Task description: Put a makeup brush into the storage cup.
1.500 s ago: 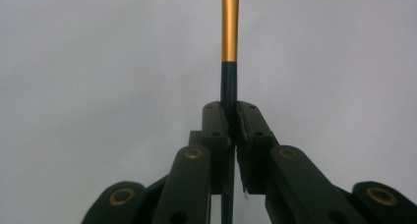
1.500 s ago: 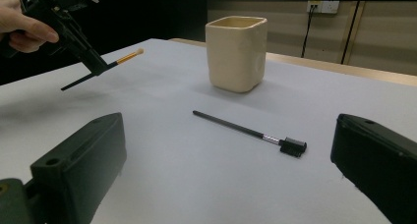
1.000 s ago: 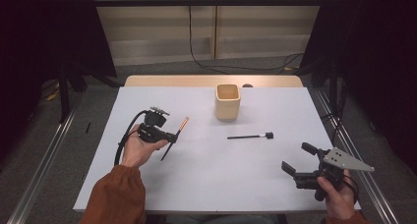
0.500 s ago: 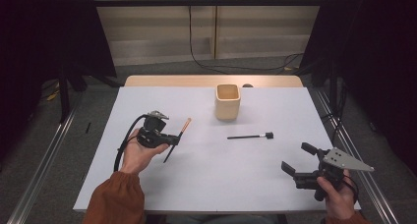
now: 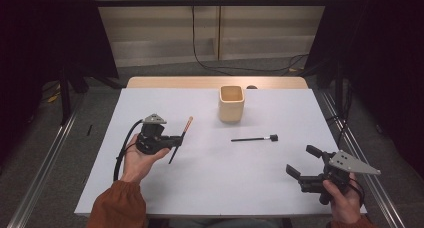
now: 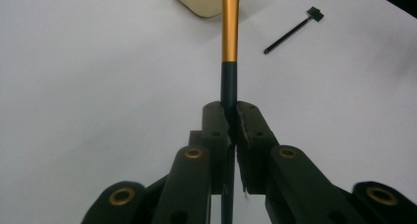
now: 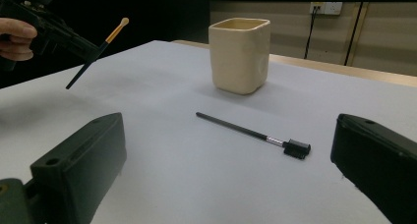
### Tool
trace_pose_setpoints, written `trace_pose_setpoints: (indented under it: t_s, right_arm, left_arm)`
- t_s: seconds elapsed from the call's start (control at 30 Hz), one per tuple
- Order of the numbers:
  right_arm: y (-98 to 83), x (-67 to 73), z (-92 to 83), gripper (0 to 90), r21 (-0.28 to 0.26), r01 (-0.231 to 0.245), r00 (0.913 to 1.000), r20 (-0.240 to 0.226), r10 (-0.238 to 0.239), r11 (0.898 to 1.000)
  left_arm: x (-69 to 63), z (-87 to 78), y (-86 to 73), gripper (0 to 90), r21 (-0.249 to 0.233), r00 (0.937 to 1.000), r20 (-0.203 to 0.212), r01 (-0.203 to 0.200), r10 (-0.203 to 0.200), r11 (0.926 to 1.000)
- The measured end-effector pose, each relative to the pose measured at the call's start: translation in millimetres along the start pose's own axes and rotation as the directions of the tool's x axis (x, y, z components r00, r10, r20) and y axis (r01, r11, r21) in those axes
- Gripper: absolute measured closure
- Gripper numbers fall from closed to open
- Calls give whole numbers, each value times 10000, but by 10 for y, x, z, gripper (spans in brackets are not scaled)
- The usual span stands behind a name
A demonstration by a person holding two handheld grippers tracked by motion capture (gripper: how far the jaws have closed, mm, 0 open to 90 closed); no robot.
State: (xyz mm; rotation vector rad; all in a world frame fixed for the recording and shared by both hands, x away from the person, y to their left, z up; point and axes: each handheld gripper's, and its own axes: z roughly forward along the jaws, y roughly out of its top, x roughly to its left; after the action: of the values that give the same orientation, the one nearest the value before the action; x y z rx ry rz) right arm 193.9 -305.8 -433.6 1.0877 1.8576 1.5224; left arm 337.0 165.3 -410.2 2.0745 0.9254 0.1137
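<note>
My left gripper (image 5: pixel 178 139) (image 6: pixel 230 117) is shut on a thin stick (image 5: pixel 186 126) (image 6: pixel 229 32) with a dark shaft and an orange end. It holds the stick tilted above the white table, left of centre, and the stick also shows in the right gripper view (image 7: pixel 101 47). A cream square cup (image 5: pixel 232 104) (image 7: pixel 239 54) (image 6: pixel 204 0) stands upright at the back centre. A thin black tool with a small block head (image 5: pixel 253 138) (image 7: pixel 246 130) (image 6: pixel 292 31) lies flat in front of the cup. My right gripper (image 5: pixel 301 160) (image 7: pixel 228 135) stands open at the front right, nothing between its jaws.
The white sheet (image 5: pixel 220 188) covers the table, with a wooden strip (image 5: pixel 170 82) at the far edge. A small dark object (image 5: pixel 251 87) lies behind the cup. Metal rails (image 5: pixel 45 168) run along the floor on both sides.
The left hand has shifted only slightly with the stick still gripped. The right gripper has stayed where it was.
</note>
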Motion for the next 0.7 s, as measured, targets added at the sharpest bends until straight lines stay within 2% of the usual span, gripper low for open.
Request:
trace_pose_setpoints:
  t_s: [0.07,0.13,0.2,0.4,0.5,0.57,0.7]
  right_arm:
    - [1,2,1,0,4,-24,10000,-15,24,10000]
    - [5,1,9,0,2,-103,9999,-57,103,9999]
    - [6,-3,13,0,22,-51,10000,-73,51,10000]
    - [7,-3,12,0,1,-60,10000,-80,60,10000]
    - [8,4,17,0,7,-56,9999,-100,56,10000]
    - [11,11,15,0,-12,-89,9999,-83,89,10000]
    - [11,10,11,0,-47,-100,9999,-80,99,9999]
  left_arm:
    - [-10,-17,-18,836,-226,10000,9,-30,31,9997]
    - [-15,-24,-32,836,-289,9999,165,-3,7,9996]
    - [-23,-27,-45,836,-313,9998,149,-111,116,9994]
    - [-49,-60,-91,836,-928,9992,354,-140,173,9956]
    - [-72,-74,-96,836,-1205,9992,289,-242,279,9924]
    - [-95,-102,-96,836,-1549,9991,316,-236,288,9877]
    - [-126,-142,-113,836,-1923,9991,224,-303,352,9809]
